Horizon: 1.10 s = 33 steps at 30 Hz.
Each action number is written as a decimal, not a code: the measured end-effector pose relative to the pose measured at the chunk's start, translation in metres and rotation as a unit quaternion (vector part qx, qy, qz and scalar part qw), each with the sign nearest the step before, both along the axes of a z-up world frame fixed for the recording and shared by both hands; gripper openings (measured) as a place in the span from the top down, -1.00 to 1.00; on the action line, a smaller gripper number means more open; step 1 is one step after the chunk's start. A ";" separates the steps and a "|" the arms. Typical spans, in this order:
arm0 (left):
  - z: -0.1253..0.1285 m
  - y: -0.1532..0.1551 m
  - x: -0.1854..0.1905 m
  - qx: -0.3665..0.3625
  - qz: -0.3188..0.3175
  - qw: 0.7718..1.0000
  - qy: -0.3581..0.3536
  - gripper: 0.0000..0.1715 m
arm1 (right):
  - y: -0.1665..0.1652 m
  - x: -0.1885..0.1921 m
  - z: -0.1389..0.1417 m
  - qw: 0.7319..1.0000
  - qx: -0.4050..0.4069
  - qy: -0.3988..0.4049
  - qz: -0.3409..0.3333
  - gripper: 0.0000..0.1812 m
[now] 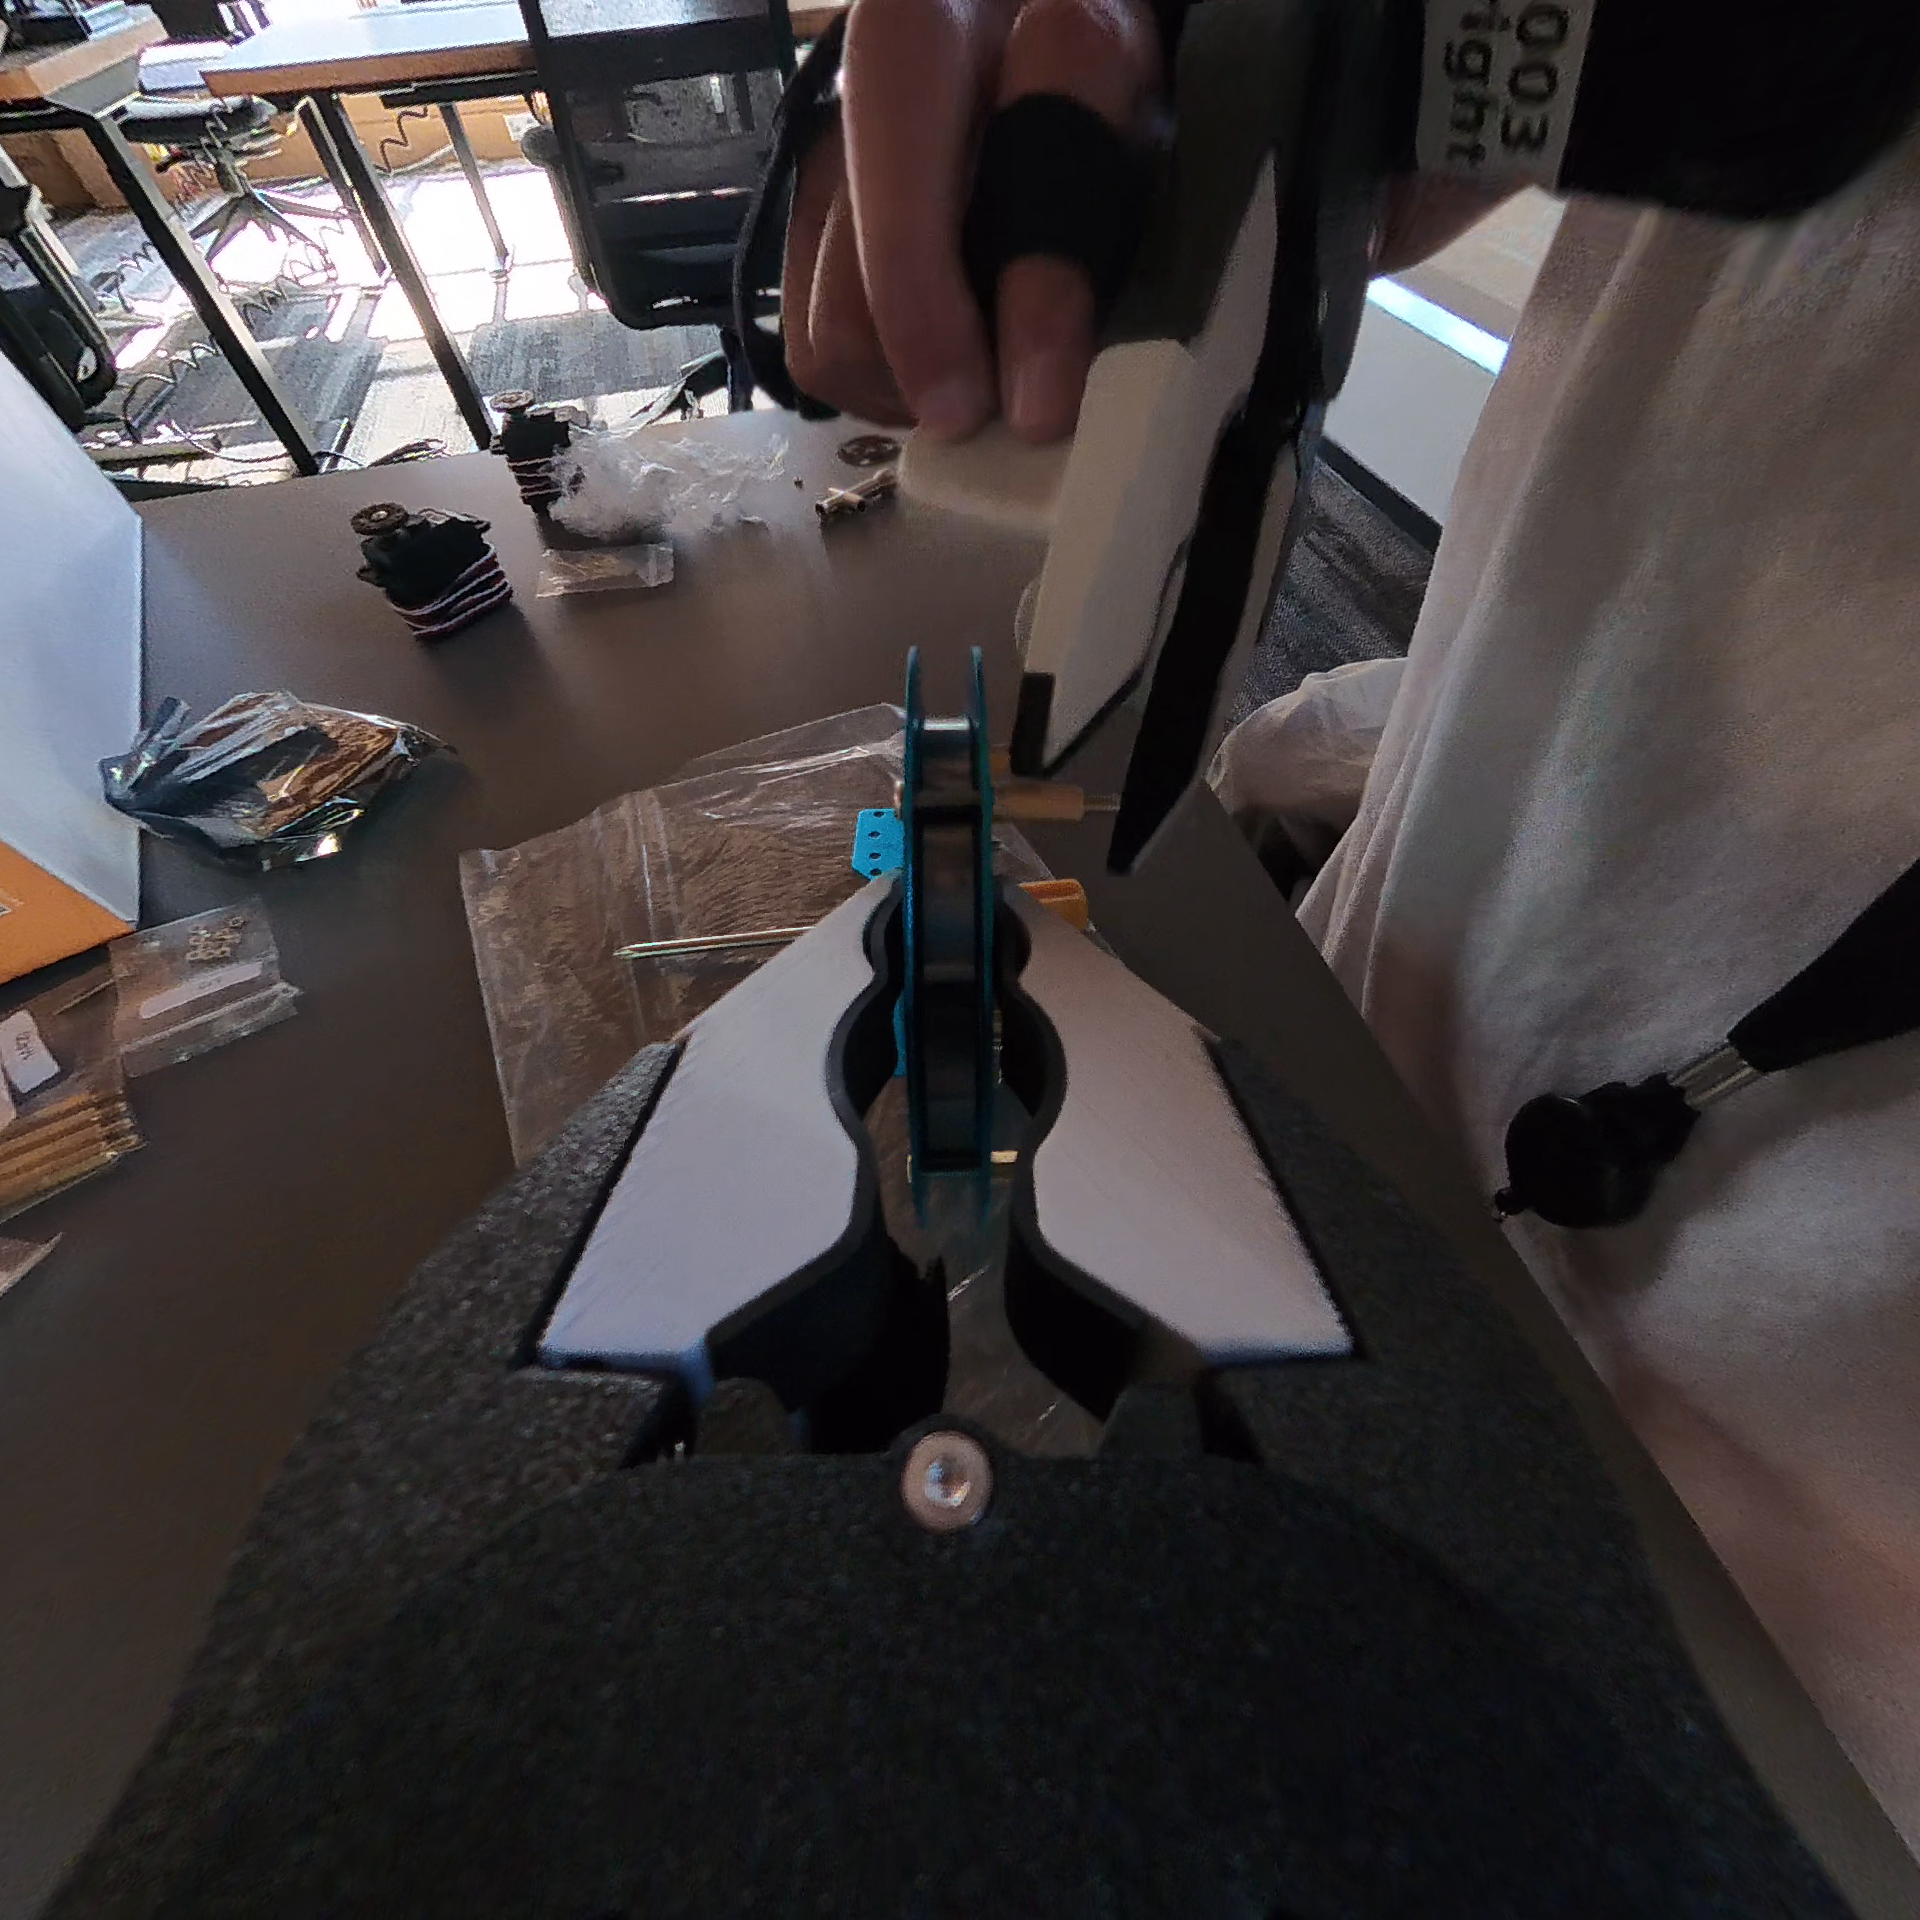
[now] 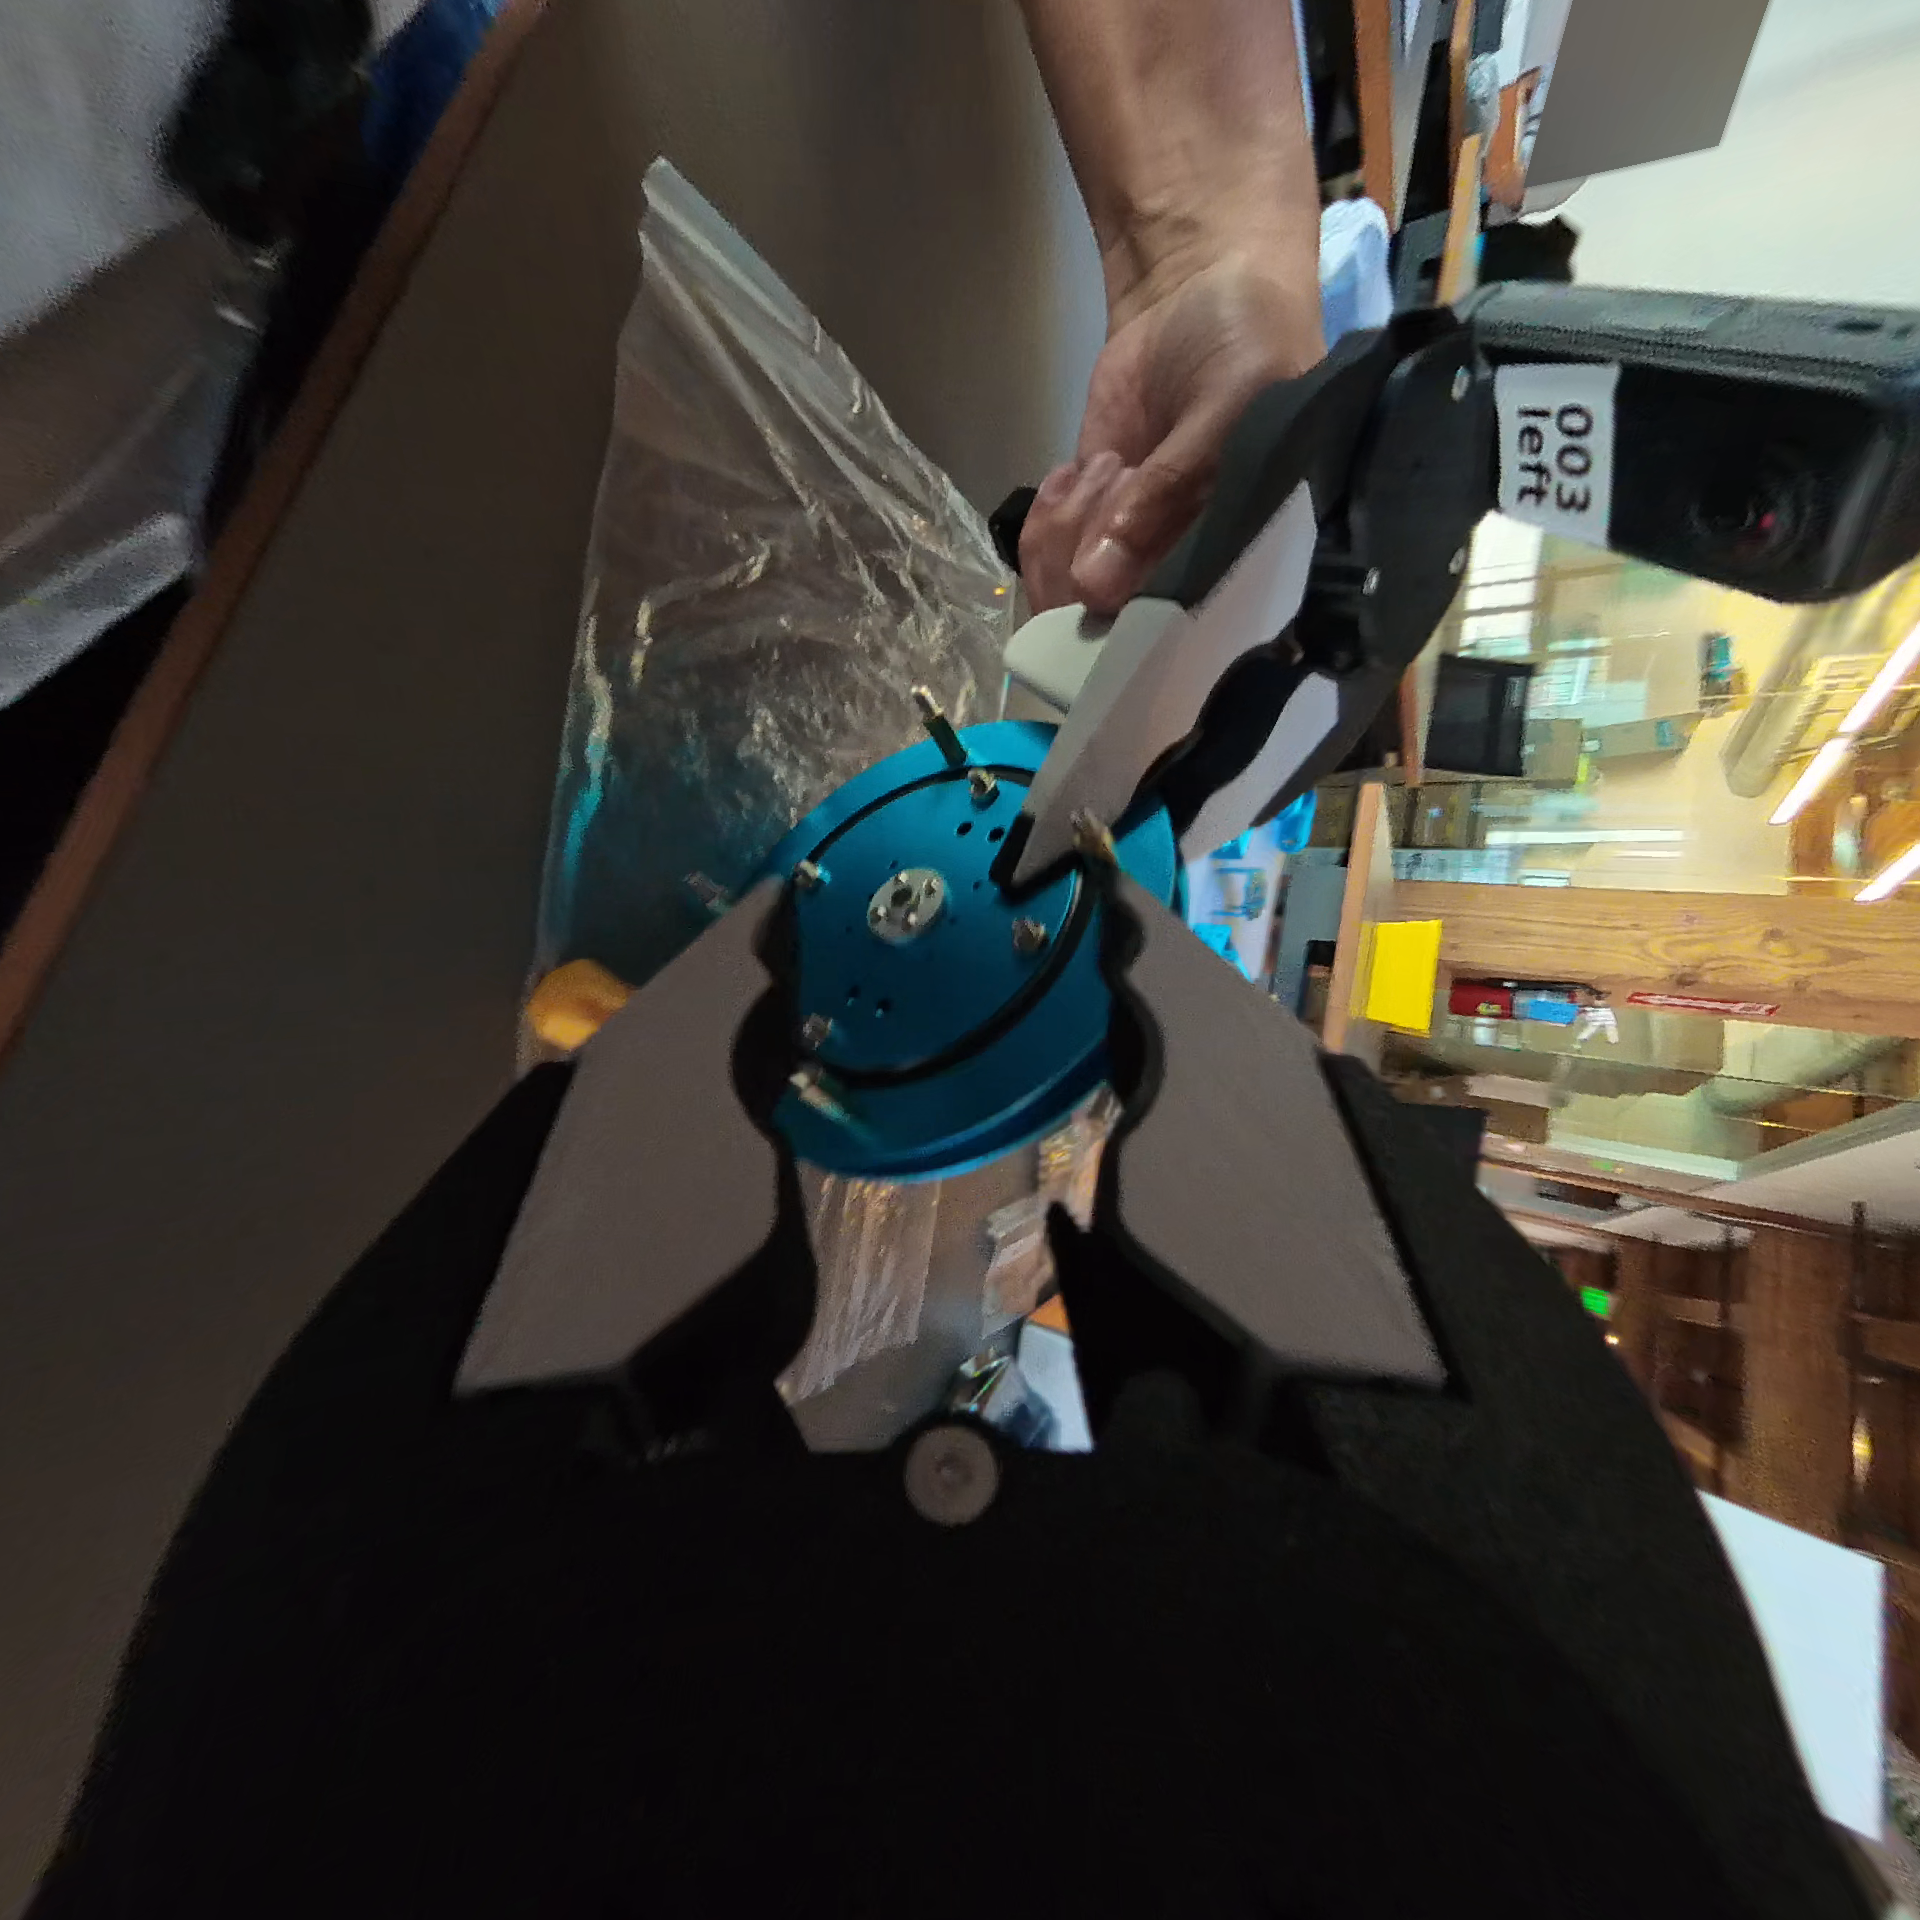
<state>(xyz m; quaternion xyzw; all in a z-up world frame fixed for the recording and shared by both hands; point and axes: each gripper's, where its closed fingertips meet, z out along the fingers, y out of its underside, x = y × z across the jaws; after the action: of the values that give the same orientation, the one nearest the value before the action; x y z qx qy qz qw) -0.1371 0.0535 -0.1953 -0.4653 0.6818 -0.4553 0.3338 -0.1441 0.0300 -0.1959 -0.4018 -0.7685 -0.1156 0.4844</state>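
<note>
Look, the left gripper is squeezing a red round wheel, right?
Not quite: the wheel is blue, not red, as the left wrist view shows. The left gripper does squeeze it between its fingers.

On the dark table (image 1: 727, 665) lie two black servo motors (image 1: 436, 566), a crumpled dark foil bag (image 1: 265, 774), small clear bags of screws (image 1: 203, 987) and a large clear plastic bag (image 2: 748, 499); office chairs (image 1: 665, 166) stand behind

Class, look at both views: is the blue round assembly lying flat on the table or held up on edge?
On edge. The left gripper has its fingers shut on the blue round assembly, seen edge-on and clear of the table.
</note>
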 end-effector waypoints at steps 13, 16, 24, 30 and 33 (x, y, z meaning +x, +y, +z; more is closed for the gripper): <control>-0.001 0.006 -0.003 -0.013 0.003 1.000 -0.001 0.85 | 0.004 0.002 -0.002 1.000 -0.018 0.004 -0.009 0.45; 0.000 0.006 -0.003 -0.015 0.003 1.000 -0.002 0.85 | 0.005 0.002 0.007 1.000 -0.005 0.016 -0.013 0.34; -0.001 0.005 -0.002 -0.001 0.009 1.000 0.003 0.85 | 0.010 -0.010 -0.007 1.000 -0.008 -0.016 -0.025 0.17; -0.001 0.005 -0.003 -0.004 0.008 1.000 0.001 0.84 | 0.005 -0.009 0.007 0.999 -0.004 -0.006 -0.032 0.28; -0.001 0.004 -0.002 0.004 0.007 1.000 0.004 0.85 | 0.010 -0.022 -0.005 0.999 -0.004 -0.025 -0.027 0.26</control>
<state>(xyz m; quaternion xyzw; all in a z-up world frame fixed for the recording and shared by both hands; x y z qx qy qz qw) -0.1391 0.0574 -0.1959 -0.4702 0.6817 -0.4483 0.3365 -0.1664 0.0404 -0.2007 -0.4212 -0.7699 -0.1354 0.4599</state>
